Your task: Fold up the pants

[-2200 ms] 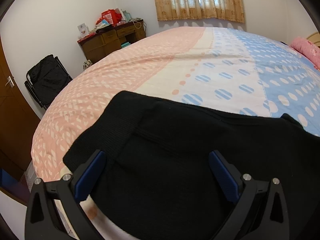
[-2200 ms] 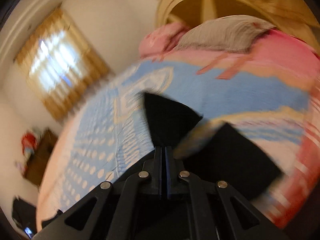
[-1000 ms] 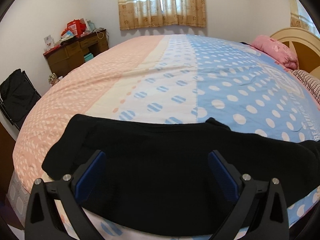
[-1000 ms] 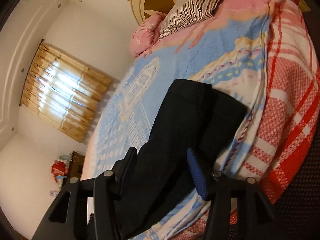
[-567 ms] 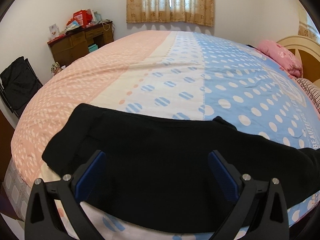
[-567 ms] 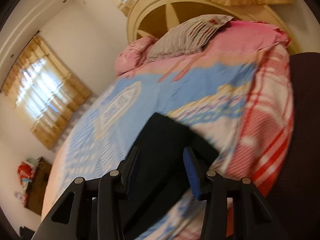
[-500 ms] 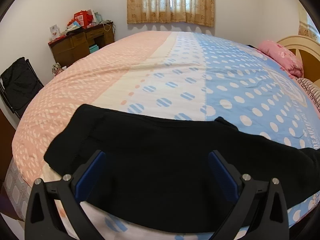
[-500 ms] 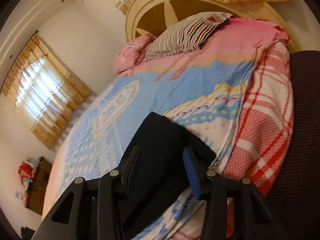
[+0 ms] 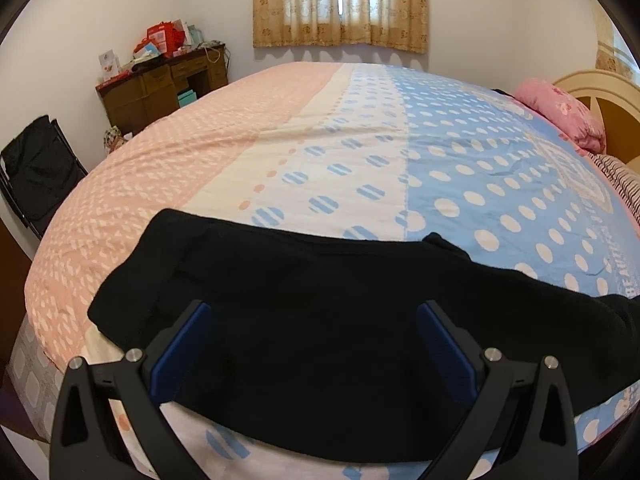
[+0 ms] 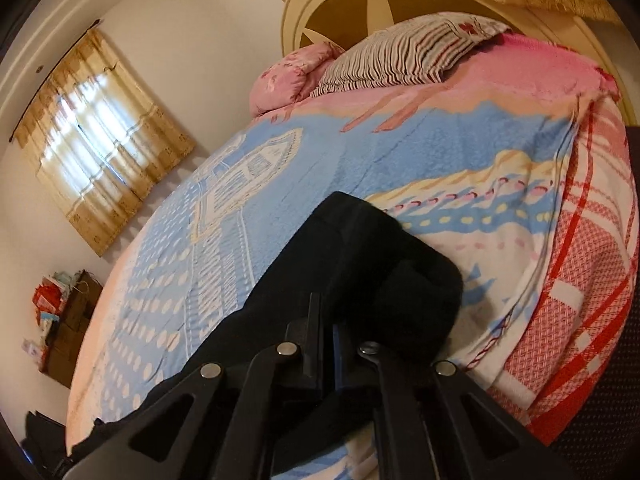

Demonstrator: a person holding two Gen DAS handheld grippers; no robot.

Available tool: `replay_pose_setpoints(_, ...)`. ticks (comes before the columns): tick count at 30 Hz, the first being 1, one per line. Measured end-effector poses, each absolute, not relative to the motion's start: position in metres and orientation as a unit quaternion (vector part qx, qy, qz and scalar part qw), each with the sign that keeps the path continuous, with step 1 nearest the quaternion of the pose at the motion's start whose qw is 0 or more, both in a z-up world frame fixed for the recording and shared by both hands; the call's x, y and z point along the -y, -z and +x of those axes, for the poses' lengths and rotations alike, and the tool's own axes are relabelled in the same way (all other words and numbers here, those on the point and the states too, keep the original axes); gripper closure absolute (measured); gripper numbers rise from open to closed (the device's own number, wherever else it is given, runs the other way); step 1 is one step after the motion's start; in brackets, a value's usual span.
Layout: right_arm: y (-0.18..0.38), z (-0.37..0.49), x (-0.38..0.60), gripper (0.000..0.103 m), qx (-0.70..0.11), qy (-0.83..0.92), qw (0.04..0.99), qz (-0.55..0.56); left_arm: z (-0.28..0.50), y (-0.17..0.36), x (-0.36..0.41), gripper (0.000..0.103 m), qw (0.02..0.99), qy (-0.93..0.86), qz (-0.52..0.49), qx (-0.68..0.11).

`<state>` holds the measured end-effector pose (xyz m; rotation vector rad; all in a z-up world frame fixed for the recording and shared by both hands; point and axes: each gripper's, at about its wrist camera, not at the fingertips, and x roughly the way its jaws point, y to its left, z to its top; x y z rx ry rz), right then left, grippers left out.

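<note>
Black pants (image 9: 300,272) lie folded lengthwise across the near edge of the bed. In the left wrist view their waist end is at the left, and the legs run off to the right. My left gripper (image 9: 314,314) hovers over the waist part, open wide, its blue pads (image 9: 180,344) apart from the cloth. In the right wrist view the leg end of the pants (image 10: 360,248) lies on the blue cover. My right gripper (image 10: 326,312) is shut there, with its black fingers together and a pinch of the black cloth between them.
The bed cover (image 9: 360,152) is pink, cream and dotted blue. A red checked blanket (image 10: 592,280) hangs over the bed's side. A pink pillow (image 9: 560,116) and a striped pillow (image 10: 408,56) lie by the headboard. A wooden desk (image 9: 160,84) and a black folding chair (image 9: 36,172) stand by the wall.
My right gripper's jaws have gone from open around the pants' leg end to shut on it, and the gripper has rolled a little. The left gripper has stayed open over the waist.
</note>
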<state>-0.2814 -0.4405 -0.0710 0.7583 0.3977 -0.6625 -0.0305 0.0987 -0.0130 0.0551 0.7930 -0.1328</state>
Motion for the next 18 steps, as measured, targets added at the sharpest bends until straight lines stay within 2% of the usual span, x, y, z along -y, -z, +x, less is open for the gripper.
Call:
replay_pose_setpoints(8, 0.035, -0.313, 0.422, 0.1, -0.153, 0.296, 0.877, 0.347, -0.035, 0.004, -0.097, 0.0, 0.924, 0.07, 0.03, -0.374)
replay_pose_setpoints(13, 0.071, -0.328, 0.438, 0.1, -0.197, 0.316, 0.848, 0.377, -0.038, -0.003, -0.088, 0.0, 0.926, 0.088, 0.034, -0.366)
replay_pose_setpoints(18, 0.067, -0.356, 0.449, 0.098, -0.134, 0.314, 0.83, 0.441, -0.042, -0.003, -0.073, 0.0, 0.924, 0.111, 0.057, -0.361)
